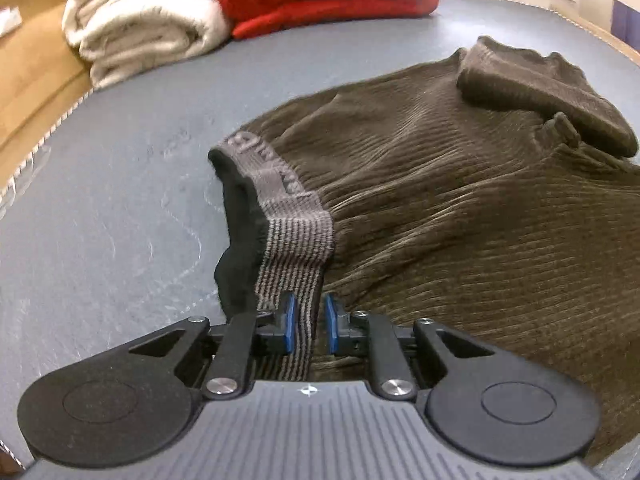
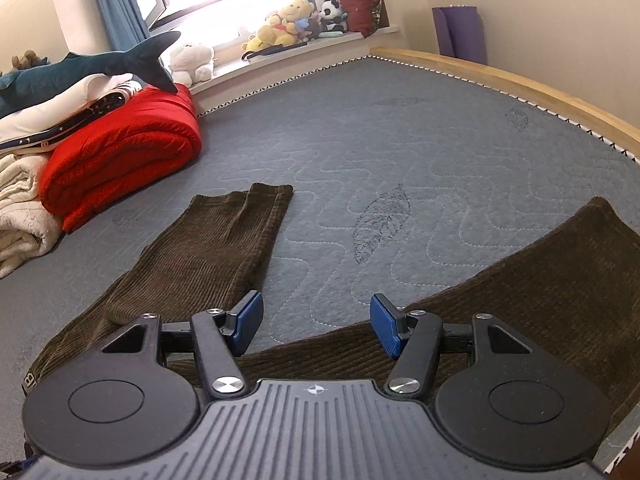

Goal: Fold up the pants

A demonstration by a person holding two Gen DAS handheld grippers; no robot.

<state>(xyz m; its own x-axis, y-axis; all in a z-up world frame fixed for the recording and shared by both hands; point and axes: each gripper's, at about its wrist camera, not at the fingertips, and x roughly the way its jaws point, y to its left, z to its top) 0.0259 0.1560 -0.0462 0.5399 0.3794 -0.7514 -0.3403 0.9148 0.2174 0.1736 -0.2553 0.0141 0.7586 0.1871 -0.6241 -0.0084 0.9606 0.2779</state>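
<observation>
While the left tongs (image 1: pixel 308 322) pinch the striped waistband (image 1: pixel 296 248) of brown corduroy pants (image 1: pixel 460 200) lying on a grey mattress (image 2: pixel 400 140), the right tongs (image 2: pixel 316 322) hover wide apart above them; folded blankets (image 2: pixel 120 152) sit beyond.

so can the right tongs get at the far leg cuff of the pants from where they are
Probably yes. The right tongs stand open and empty over the pants, and the cuff lies flat on bare mattress with nothing in between.
</observation>
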